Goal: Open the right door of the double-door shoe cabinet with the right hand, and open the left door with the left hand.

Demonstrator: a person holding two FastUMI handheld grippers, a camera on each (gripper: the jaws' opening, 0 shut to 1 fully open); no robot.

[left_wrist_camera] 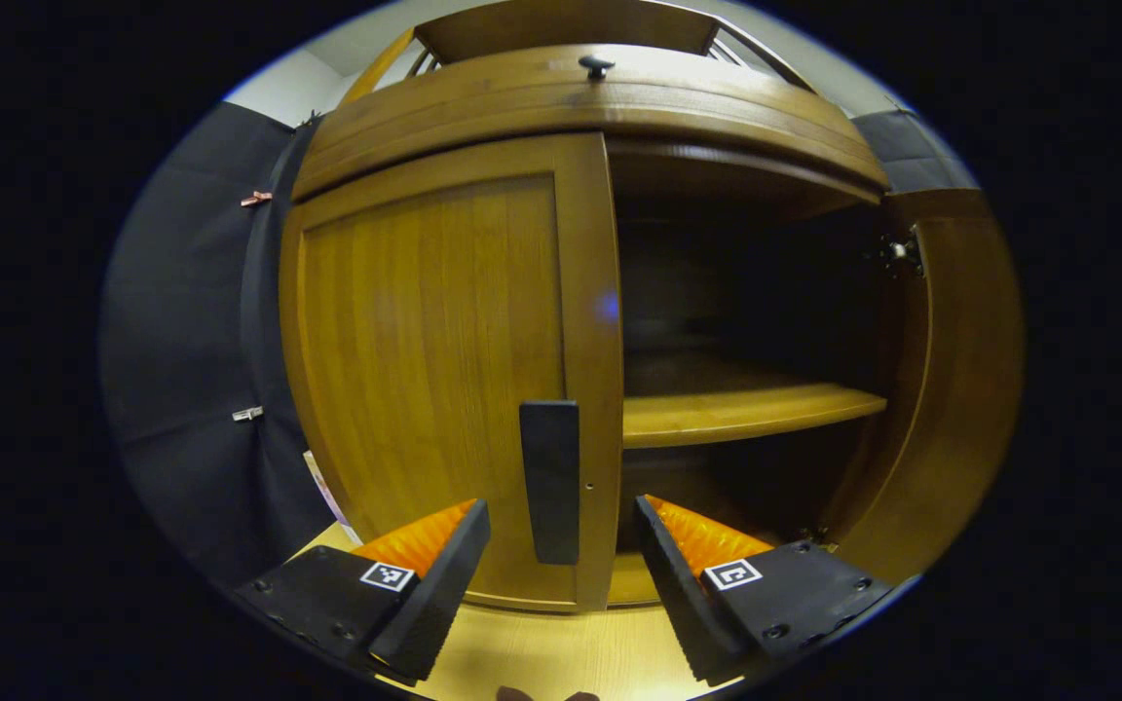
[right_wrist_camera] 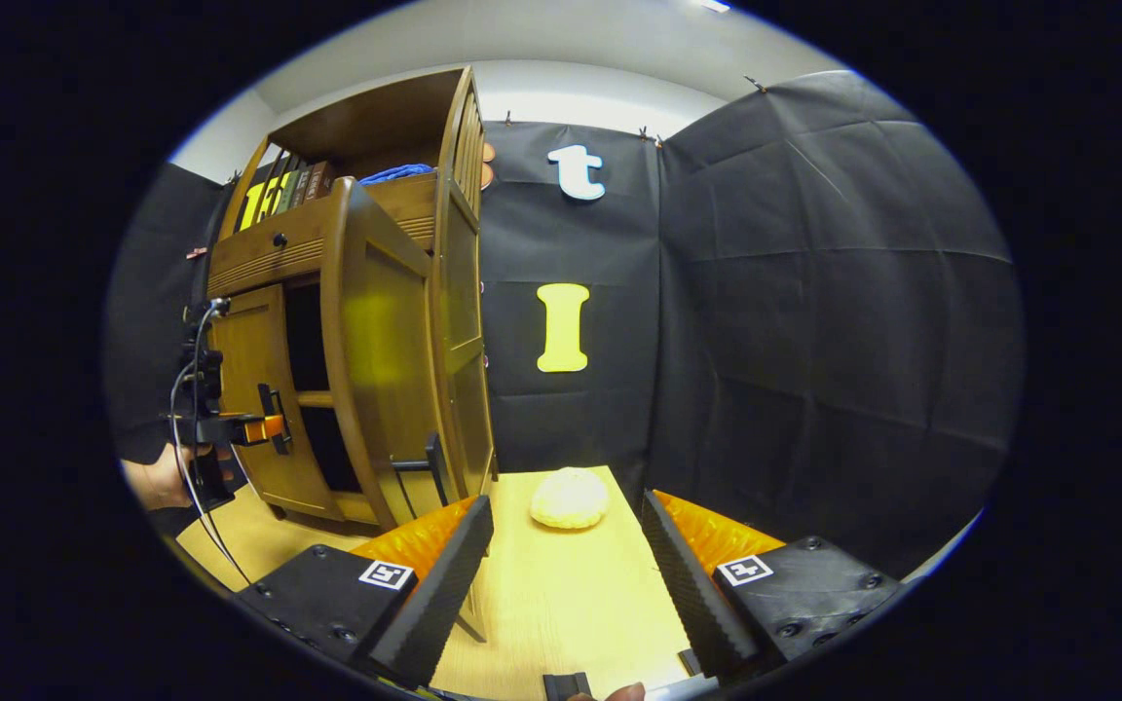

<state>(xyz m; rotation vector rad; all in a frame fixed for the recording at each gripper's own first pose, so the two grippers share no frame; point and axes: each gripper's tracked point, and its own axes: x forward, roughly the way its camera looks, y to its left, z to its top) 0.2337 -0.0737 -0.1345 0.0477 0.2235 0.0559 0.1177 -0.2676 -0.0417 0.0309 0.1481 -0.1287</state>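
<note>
Two doors hung on the shoe cabinet [left_wrist_camera: 580, 97]: the left door [left_wrist_camera: 434, 360] was closed, the right door [right_wrist_camera: 381, 350] swung open. One dark handle [left_wrist_camera: 550, 482] sat at 12 o'clock of the left gripper [left_wrist_camera: 561, 545], whose jaws stood apart around it without touching. The right gripper [right_wrist_camera: 566, 550] also gaped, holding nothing, one pale round lump [right_wrist_camera: 570, 498] ahead.

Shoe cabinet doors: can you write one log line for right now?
right door: open | left door: closed | left gripper: open, at left door handle | right gripper: open, holding nothing

Black cloth wall [right_wrist_camera: 814, 292] behind pale wooden tabletop [right_wrist_camera: 571, 594]; white ceiling [right_wrist_camera: 571, 39], perhaps lamp-lit.
</note>
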